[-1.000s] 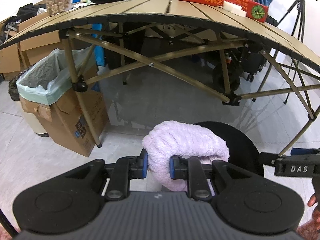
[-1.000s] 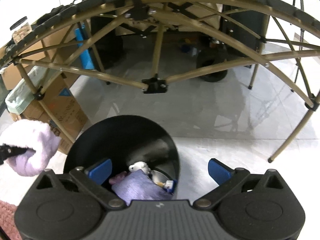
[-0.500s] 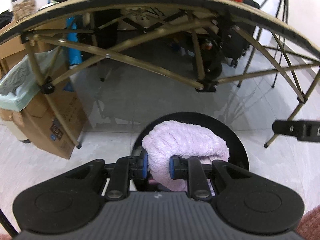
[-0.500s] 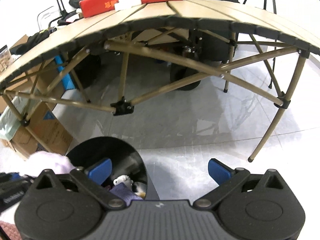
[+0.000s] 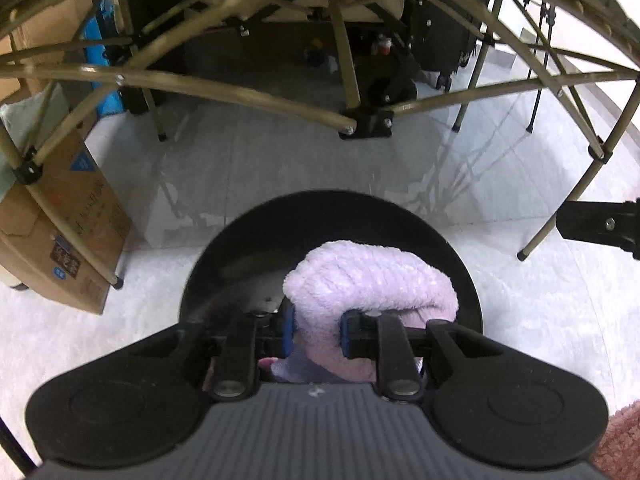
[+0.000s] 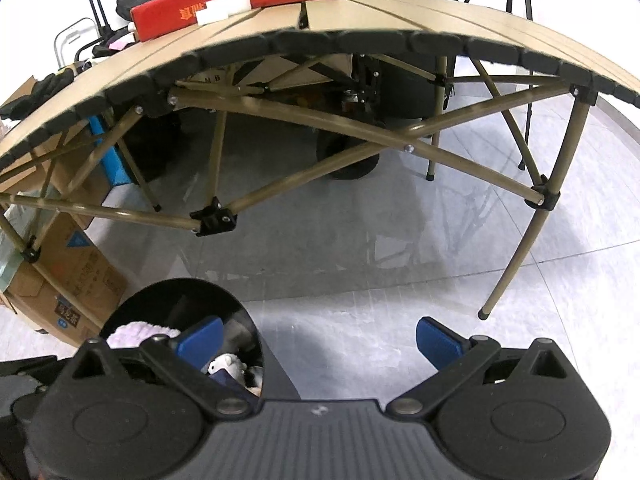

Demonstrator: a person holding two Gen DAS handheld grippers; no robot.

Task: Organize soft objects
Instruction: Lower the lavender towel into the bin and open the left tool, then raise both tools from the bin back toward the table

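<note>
bin point(image 5: 460, 256) mouth sits right under the left gripper point(image 5: 316, 334), jaws just starting to open, pads still pinching the fluffy lilac cloth point(image 5: 372, 284). finish opening over the bin's middle so the cloth drops clear of the rim. right gripper point(image 6: 316, 338) wide, empty, right of bin.

A fluffy pale-lilac plush cloth point(image 5: 372, 284) is bunched into a rounded mound, pinched between the left jaws, which are opening. It hangs over the mouth of a round black bin point(image 5: 240, 236), where other soft toys point(image 6: 228, 364) lie below.
</note>
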